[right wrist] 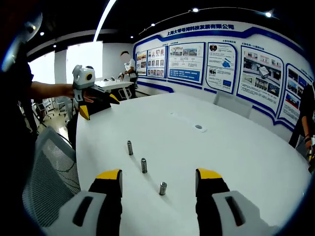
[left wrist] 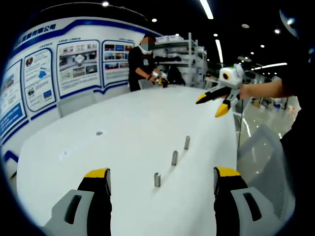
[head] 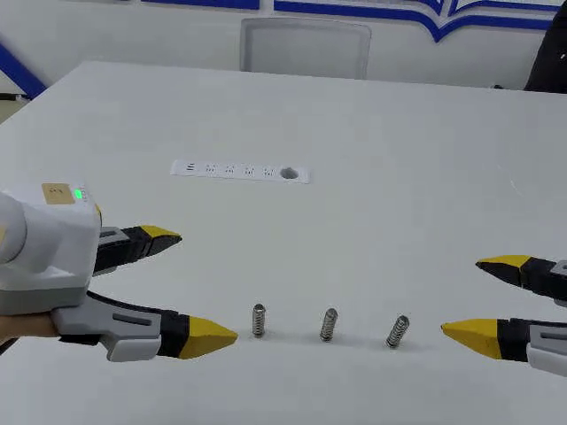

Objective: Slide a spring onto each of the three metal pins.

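White desk [head: 372,133] carries a short row of three springs, set across the person's front between the two grippers. At the left of the head view the left gripper [head: 204,286] hovers low, its yellow-tipped fingers [head: 208,336] spread wide and holding nothing. The lower tip points along the row and lies just beside the left spring [head: 258,320], which stands upright. Next come the middle spring [head: 329,324], tilted slightly, and the right spring [head: 398,331], which leans most, its top tipped to the right. Each spring's long axis runs roughly up from the desk. The coils hide the pins, so I cannot tell how far each spring is seated.

The right gripper [head: 461,297] faces the row from the other end, also wide open and empty. Its lower tip is near the right spring but not touching. Each gripper view looks down the row end on, with the nearest spring between that gripper's own fingers.

All three springs seem to be on their pins already. If one needs pressing down it is probably the leaning right one, and the right gripper is nearer to it. Closing across the coil from the side would suit. Bare desk stretches behind the row as far as the power strip [head: 239,171], and both ends of the row are free.
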Demonstrator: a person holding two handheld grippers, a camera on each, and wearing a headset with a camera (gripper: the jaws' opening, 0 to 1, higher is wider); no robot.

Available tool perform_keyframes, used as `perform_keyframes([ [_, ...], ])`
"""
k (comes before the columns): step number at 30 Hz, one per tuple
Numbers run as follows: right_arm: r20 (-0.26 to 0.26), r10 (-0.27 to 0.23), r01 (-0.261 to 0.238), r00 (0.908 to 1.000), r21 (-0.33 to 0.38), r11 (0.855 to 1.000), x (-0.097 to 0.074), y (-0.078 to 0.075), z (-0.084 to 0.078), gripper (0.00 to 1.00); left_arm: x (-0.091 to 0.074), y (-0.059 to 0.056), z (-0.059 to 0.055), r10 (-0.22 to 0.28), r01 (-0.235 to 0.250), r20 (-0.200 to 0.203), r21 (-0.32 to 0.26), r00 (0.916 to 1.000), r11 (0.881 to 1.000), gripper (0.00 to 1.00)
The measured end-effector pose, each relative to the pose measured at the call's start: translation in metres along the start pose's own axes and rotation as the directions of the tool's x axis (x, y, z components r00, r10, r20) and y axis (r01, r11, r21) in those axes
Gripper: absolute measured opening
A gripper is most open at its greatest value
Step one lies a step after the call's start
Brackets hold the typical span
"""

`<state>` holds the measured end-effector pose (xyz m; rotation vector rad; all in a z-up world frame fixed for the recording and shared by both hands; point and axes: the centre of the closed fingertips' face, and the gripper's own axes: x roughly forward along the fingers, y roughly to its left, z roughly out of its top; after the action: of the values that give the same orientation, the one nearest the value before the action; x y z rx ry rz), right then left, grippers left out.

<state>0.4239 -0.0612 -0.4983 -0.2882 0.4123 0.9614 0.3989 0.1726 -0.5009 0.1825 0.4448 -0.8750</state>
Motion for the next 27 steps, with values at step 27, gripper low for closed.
perform_keyframes([
  [27,-0.01,-0.041,0.041,0.9991,0.001,0.999,-0.012,-0.007,0.003,0.63,0.001,-0.011,-0.017,-0.018,0.02,-0.054,0.023,0.9984,1.0,0.9],
])
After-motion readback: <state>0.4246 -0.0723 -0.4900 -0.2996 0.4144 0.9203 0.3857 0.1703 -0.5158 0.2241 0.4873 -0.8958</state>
